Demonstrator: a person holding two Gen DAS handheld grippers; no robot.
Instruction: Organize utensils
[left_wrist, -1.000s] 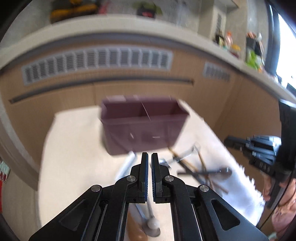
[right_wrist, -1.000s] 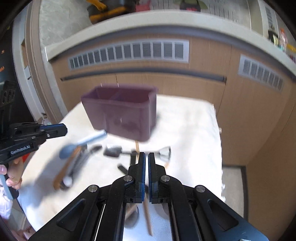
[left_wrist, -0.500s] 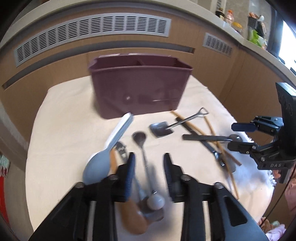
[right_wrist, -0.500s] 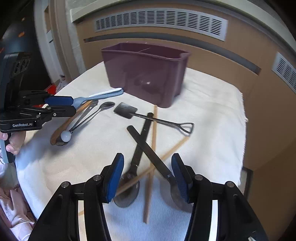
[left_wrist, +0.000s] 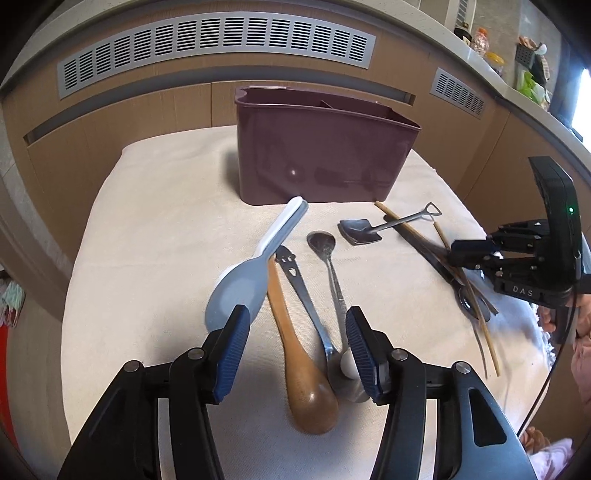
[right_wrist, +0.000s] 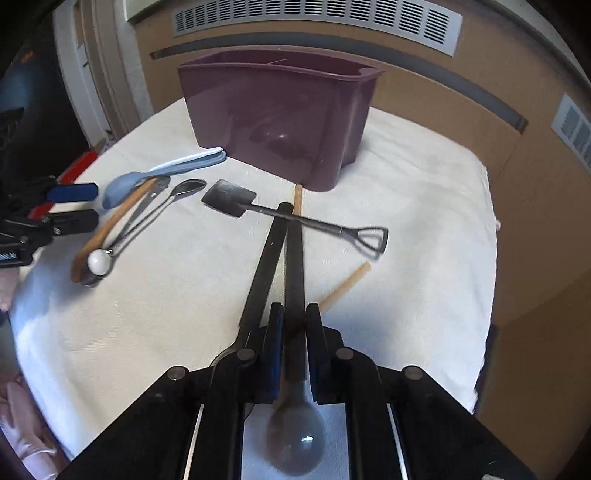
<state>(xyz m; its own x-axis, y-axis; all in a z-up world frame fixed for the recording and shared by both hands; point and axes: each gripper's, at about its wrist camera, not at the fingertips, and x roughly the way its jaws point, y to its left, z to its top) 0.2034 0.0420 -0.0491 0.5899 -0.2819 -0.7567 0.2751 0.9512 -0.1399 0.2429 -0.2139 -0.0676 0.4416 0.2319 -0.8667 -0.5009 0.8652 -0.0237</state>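
A maroon utensil caddy (left_wrist: 325, 162) (right_wrist: 277, 110) stands at the back of the cloth-covered table. My left gripper (left_wrist: 295, 321) is open and its jaws are opening. It straddles the handles of a wooden spoon (left_wrist: 295, 350) and a metal spoon (left_wrist: 299, 291), and its pads touch neither. A blue-grey rice paddle (left_wrist: 255, 273) lies just to its left. My right gripper (right_wrist: 295, 314) is closing, its pads against the handle of a black spoon (right_wrist: 293, 258), whose bowl shows below the fingers. A second black utensil (right_wrist: 264, 269) lies alongside.
A small shovel-shaped spoon (right_wrist: 236, 201) lies across the black handles, with chopsticks (right_wrist: 345, 286) under them. Another metal spoon with a white ball end (left_wrist: 328, 258) lies by the wooden one. A white cloth (left_wrist: 147, 258) covers the table. Wooden panels with vents rise behind.
Both grippers have sunk toward the table. The left one went from shut to wide apart over the spoon handles. The right one opened, then closed around the black spoon's handle.
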